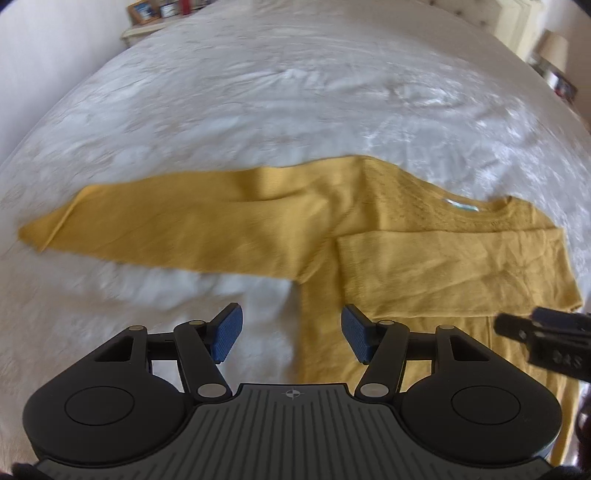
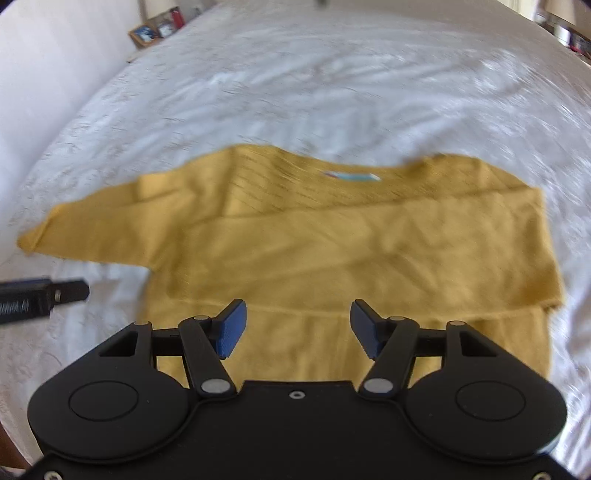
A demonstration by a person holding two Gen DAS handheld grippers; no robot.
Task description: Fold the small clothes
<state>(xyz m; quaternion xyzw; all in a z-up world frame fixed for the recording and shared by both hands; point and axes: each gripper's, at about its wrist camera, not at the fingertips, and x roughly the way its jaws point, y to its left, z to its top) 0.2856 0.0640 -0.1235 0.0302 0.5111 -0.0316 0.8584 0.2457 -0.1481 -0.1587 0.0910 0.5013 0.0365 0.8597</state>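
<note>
A mustard-yellow knit sweater (image 1: 388, 236) lies flat on the white bedspread (image 1: 258, 103), neck label away from me. Its left sleeve (image 1: 166, 225) stretches out to the left. The right sleeve (image 1: 461, 273) is folded across the chest. My left gripper (image 1: 291, 332) hovers open over the sweater's left side seam, nothing between its blue pads (image 1: 227, 334). In the right wrist view the sweater (image 2: 332, 240) fills the middle, and my right gripper (image 2: 297, 330) stands open above its lower body with nothing in it. The other gripper's tip (image 2: 70, 291) shows at the left edge.
The bedspread (image 2: 295, 85) spreads wide beyond the sweater. A bedside shelf with picture frames (image 1: 147, 11) and a red object stands at the far left corner. A lamp (image 1: 554, 48) stands at the far right. The right gripper's body (image 1: 546, 332) juts in at the right edge.
</note>
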